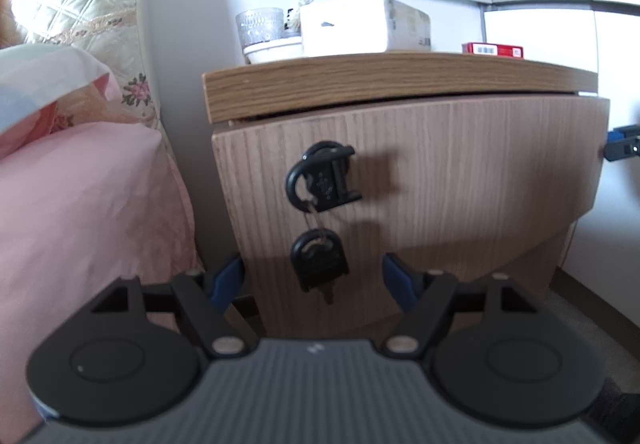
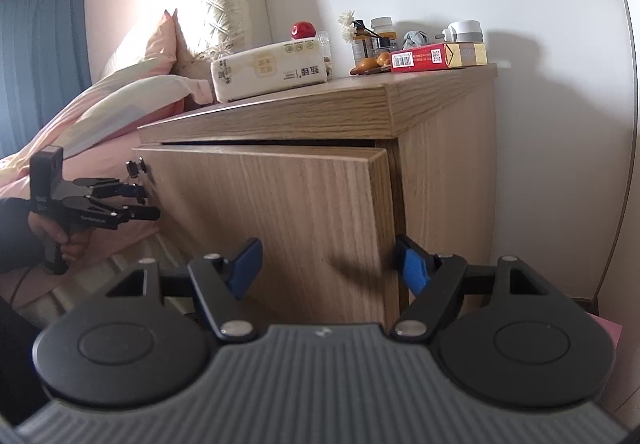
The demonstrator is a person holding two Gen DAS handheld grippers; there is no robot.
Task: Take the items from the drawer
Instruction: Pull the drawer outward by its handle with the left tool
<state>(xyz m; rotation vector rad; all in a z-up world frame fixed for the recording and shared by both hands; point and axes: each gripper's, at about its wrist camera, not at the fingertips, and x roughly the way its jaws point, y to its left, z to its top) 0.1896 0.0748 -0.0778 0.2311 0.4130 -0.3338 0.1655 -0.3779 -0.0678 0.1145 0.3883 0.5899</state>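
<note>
Left wrist view: the left gripper (image 1: pixel 316 276) is held wide, with nothing between its blue pads, close before the drawer front (image 1: pixel 460 171), which is seen slightly ajar under the nightstand top (image 1: pixel 360 83). A key (image 1: pixel 322 175) is set in its lock and a second key (image 1: pixel 320 260) is hung below it. Right wrist view: the right gripper (image 2: pixel 328 264) is also spread wide and empty, near the right edge of the drawer front

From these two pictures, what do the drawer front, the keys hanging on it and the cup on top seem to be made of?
Drawer front: wood or wood-look board, matte, with straight vertical grain lines; veneer or laminate, cannot tell.
Keys: heads look black plastic, slightly glossy; a thin metal ring joins them.
Cup: clear glass or plastic, with a shiny cut pattern that lets light through.
</note>
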